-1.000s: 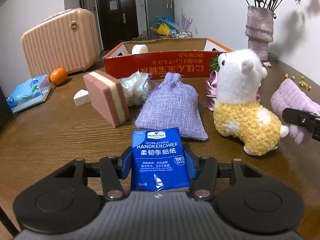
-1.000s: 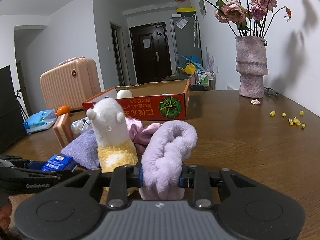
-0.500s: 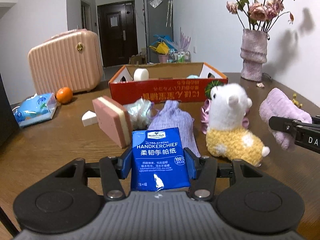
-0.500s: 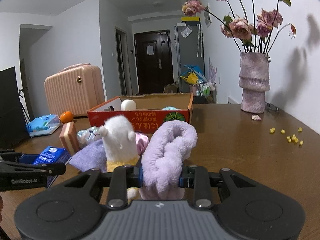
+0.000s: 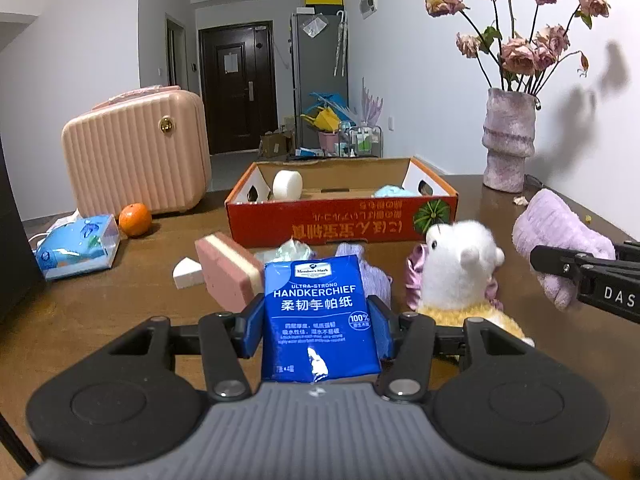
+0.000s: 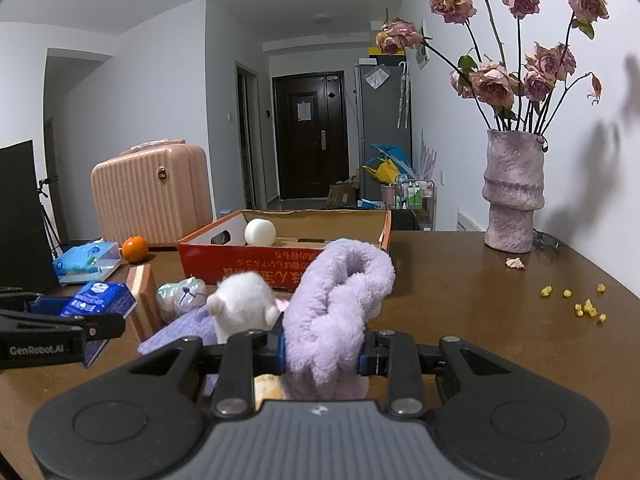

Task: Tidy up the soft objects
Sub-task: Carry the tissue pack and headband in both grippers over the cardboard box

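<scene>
We have the left hand-held gripper (image 5: 320, 336) clamped on the blue tissue pack (image 5: 318, 316) and the right hand-held gripper (image 6: 322, 354) clamped on the lilac towel (image 6: 336, 308), both above the surface (image 6: 480, 300). The cardboard box (image 5: 340, 216) at twelve o'clock holds a white roll (image 5: 287, 185) and perhaps a pale blue item. Plush alpaca (image 5: 456, 272), sponge (image 5: 226, 270) and lavender pouch (image 6: 180, 332) remain outside.
</scene>
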Tool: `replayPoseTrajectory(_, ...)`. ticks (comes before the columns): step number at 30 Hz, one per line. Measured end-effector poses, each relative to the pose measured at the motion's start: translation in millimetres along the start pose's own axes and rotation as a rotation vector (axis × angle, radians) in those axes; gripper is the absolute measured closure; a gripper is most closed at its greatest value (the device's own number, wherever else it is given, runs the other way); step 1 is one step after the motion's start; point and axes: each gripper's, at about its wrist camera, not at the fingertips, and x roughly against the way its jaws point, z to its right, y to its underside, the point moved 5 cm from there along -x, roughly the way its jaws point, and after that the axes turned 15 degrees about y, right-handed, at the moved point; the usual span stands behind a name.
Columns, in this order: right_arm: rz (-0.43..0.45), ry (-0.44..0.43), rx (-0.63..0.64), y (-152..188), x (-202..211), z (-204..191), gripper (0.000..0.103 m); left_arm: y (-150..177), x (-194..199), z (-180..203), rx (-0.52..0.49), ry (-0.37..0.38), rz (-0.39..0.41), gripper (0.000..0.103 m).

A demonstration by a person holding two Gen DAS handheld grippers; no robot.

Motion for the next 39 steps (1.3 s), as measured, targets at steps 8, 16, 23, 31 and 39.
replayPoseTrajectory(8,0.01,0.004,0.0,-13.1,-13.0,-0.6,0.074,-17.0,-9.2,-2.0,0.003,-0.002,0.026,0.049)
replayPoseTrajectory(16,0.023,0.008,0.005,-27.0,-30.4,-2.6,0.074,-37.5,-25.0,-6.4,0.021,-0.001,0.052,0.049)
replayPoseTrajectory(23,0.036,0.008,0.015,-41.3,-49.6,-6.9,0.074,-58.4,-42.9,-9.5,0.046,-0.003,0.079,0.049)
replayPoseTrajectory(31,0.042,-0.011,0.015,-56.6,-76.2,-10.9,0.074,-77.2,-68.3,-14.1,0.074,-0.013,0.098,0.049)
replayPoseTrajectory(39,0.051,-0.021,0.032,-71.0,-106.9,-17.3,0.074,-95.1,-95.6,-21.7,0.102,-0.034,0.114,0.049)
